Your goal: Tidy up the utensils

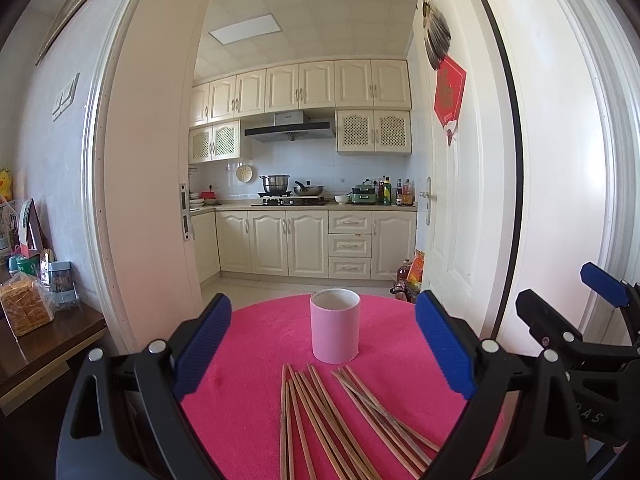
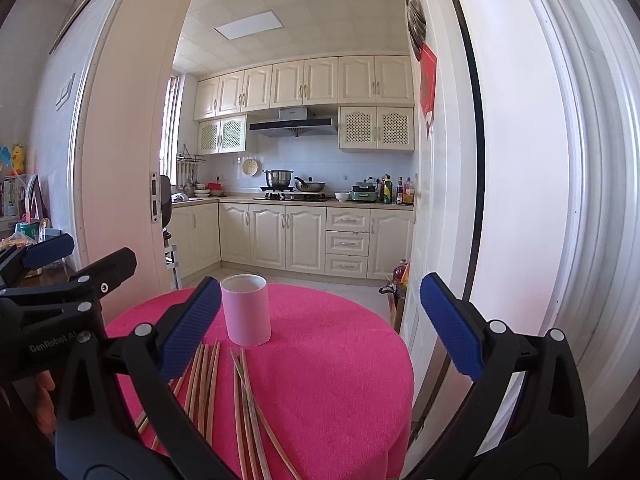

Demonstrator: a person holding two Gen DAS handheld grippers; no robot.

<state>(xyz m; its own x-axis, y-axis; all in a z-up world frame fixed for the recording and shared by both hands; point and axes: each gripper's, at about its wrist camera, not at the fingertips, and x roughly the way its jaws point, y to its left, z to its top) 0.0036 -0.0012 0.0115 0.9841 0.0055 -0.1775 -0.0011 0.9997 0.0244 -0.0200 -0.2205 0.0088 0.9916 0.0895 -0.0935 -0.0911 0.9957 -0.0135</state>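
Observation:
A pink cylindrical cup stands upright and empty on a round table with a magenta cloth. Several wooden chopsticks lie loose on the cloth in front of the cup, in two fanned groups. My left gripper is open and empty above the near table edge, its blue pads either side of the cup and chopsticks. In the right wrist view the cup sits left of centre, the chopsticks below it. My right gripper is open and empty over the table's right part.
A dark wooden side table with a bread bag and boxes stands to the left. A white door frame and open door are to the right. Bags and bottles sit on the floor beyond the table. The kitchen lies behind.

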